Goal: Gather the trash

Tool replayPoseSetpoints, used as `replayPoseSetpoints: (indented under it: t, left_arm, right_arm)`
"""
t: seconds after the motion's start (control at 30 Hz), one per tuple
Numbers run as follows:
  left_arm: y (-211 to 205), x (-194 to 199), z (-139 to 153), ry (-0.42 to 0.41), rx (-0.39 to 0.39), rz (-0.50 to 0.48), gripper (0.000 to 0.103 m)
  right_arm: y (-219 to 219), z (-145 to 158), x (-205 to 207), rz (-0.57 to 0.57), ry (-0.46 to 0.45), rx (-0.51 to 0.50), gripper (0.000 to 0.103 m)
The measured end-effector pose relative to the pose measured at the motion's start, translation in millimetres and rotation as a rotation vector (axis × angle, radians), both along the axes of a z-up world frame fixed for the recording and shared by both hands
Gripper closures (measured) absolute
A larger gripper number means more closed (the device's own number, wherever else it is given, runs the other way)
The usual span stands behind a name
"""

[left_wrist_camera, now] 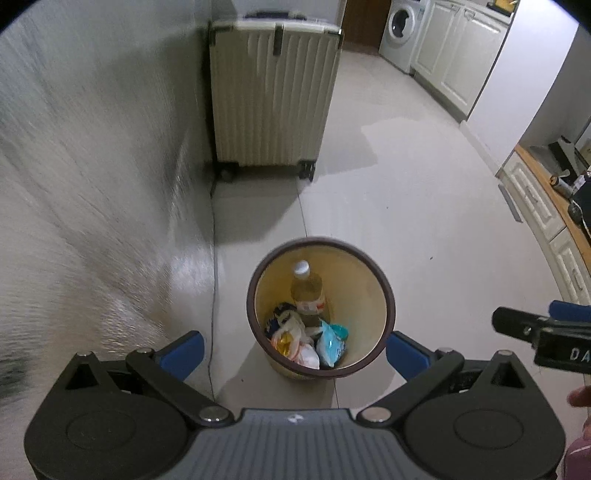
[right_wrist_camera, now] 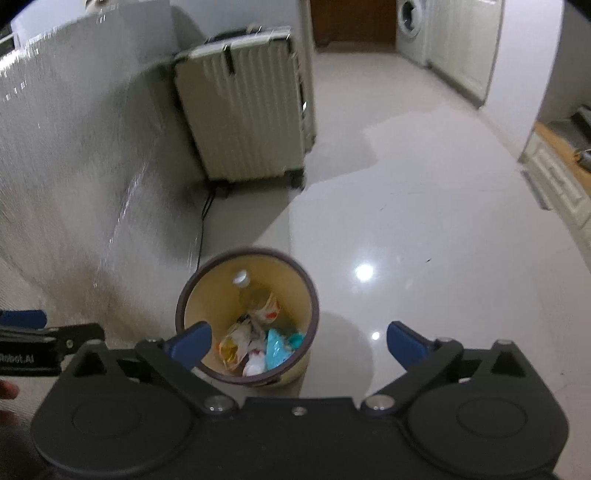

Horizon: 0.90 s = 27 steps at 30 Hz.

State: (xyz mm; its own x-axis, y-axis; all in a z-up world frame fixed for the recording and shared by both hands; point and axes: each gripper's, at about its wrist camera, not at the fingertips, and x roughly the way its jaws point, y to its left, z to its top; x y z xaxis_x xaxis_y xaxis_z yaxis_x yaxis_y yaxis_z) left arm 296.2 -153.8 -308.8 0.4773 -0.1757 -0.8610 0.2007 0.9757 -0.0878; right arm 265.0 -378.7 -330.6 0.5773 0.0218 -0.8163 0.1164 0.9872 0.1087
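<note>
A round bin [left_wrist_camera: 384, 291] with a dark rim and yellow inside stands on the pale floor beside the wall. In it lie a plastic bottle [left_wrist_camera: 306, 290] with a white cap, a light blue wrapper [left_wrist_camera: 330, 345] and crumpled bags [left_wrist_camera: 295, 339]. My left gripper [left_wrist_camera: 295, 349] hangs above the bin, jaws wide open and empty, with blue fingertips [left_wrist_camera: 184, 352] to either side of it. My right gripper [right_wrist_camera: 297, 345] is open and empty too, above the same bin [right_wrist_camera: 314, 306] and slightly to its right. The bottle [right_wrist_camera: 258, 295] and wrappers [right_wrist_camera: 279, 349] show there as well.
A cream ribbed suitcase [left_wrist_camera: 273, 99] stands upright against the wall behind the bin. A washing machine [left_wrist_camera: 402, 29] and white cabinets [left_wrist_camera: 454, 55] line the far right. A counter [left_wrist_camera: 554, 184] with clutter sits at the right edge. A thin cable [right_wrist_camera: 202, 229] runs along the wall.
</note>
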Motion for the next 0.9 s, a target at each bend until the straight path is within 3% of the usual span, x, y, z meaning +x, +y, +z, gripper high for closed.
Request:
replayPoseSetpoints:
  t: [0.5, 0.9]
  left_arm:
    - [8, -79, 124, -0.169, -0.044, -0.043, 0.000]
    - [38, -139, 215, -0.339, -0.054, -0.040, 0.000]
  right_arm:
    - [7, 131, -79, -0.051, -0.162, -0.021, 0.000]
    - [32, 217, -149, -0.051, -0.298, -0.042, 0.000]
